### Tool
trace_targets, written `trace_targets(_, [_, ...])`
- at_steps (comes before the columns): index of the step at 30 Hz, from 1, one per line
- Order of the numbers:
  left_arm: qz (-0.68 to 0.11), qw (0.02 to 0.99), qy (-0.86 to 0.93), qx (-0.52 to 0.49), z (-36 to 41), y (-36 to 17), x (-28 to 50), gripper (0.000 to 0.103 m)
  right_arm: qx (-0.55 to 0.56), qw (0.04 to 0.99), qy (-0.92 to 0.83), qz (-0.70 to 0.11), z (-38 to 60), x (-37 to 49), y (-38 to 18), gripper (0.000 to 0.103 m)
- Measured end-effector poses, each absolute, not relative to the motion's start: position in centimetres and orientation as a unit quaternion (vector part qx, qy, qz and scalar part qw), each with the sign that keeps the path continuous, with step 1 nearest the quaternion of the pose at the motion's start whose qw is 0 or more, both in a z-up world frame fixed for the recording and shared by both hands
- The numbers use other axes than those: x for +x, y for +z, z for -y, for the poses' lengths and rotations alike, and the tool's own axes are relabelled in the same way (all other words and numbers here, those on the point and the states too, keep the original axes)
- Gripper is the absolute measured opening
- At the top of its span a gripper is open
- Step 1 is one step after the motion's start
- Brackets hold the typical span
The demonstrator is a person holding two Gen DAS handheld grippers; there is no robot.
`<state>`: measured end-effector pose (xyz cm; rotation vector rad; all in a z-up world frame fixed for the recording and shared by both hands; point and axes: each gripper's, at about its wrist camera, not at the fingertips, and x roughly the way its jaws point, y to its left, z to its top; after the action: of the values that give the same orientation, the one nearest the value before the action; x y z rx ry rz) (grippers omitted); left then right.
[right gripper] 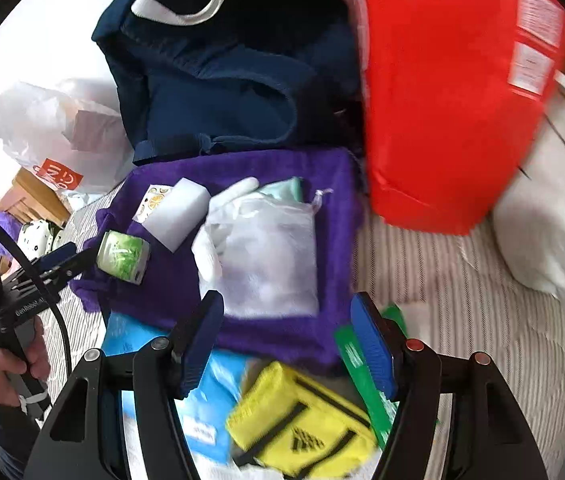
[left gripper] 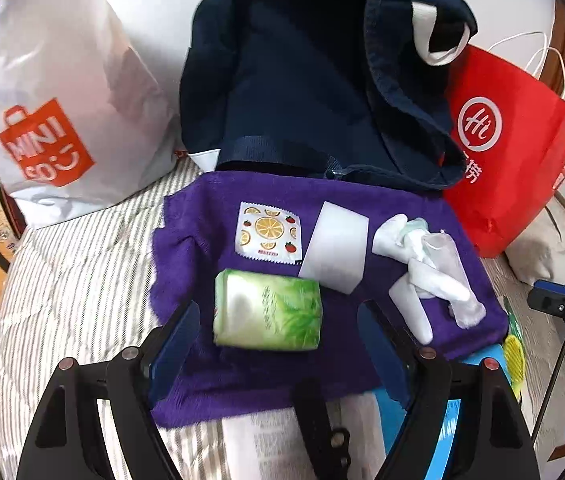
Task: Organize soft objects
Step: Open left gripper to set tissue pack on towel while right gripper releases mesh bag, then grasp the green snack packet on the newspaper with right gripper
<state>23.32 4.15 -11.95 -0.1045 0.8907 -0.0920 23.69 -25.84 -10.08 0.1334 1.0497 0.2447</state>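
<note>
Spread across a bed with a grey-and-white striped cover (left gripper: 82, 272): a square purple terry towel (left gripper: 210, 248), the landmark here. Behind the towel, slumped open, a large navy fabric bag (left gripper: 290, 80) with a white strap. Left of the towel, seen whole only from the left wrist, a white plastic shopping bag with an orange logo (left gripper: 58, 112); right of the towel, a red paper carrier bag with white cord handles (left gripper: 514, 152).

On the towel: at the right, a translucent white drawstring pouch (right gripper: 270, 256), clear and flat in the right wrist view, a crumpled bundle from the left. In the middle, a white rectangular sponge block (left gripper: 336, 246). At the front left, a green-and-white soft pack of tissues (left gripper: 266, 312). Behind the tissues, a small square sachet printed with orange slices (left gripper: 268, 234).

Below the towel's near edge, shown well only from the right wrist: a blue plastic packet (right gripper: 202, 400), a yellow zipped fabric pouch with black trim (right gripper: 302, 420), a green flat packet (right gripper: 358, 356).

Left tongs (left gripper: 278, 340) spread apart just above the tissue pack, nothing clamped. Right tongs (right gripper: 286, 336) parted over the towel's near edge, empty, the drawstring pouch lying free just beyond the tips.
</note>
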Motion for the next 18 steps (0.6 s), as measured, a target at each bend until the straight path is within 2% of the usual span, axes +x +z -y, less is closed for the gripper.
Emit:
trace_targets(8, [-0.43,0.901,-0.028,-0.048,-5.4,-11.5,19.0,0.08,0.067,0.862,0.093,-0.495,28.9,19.1,-9.9,0.067])
trace_targets(18, [-0.445,0.893,-0.012,-0.068,-6.0,-13.0,14.5,0.08,0.098,0.847,0.075,-0.517,32.4,15.6,-13.9,0.067])
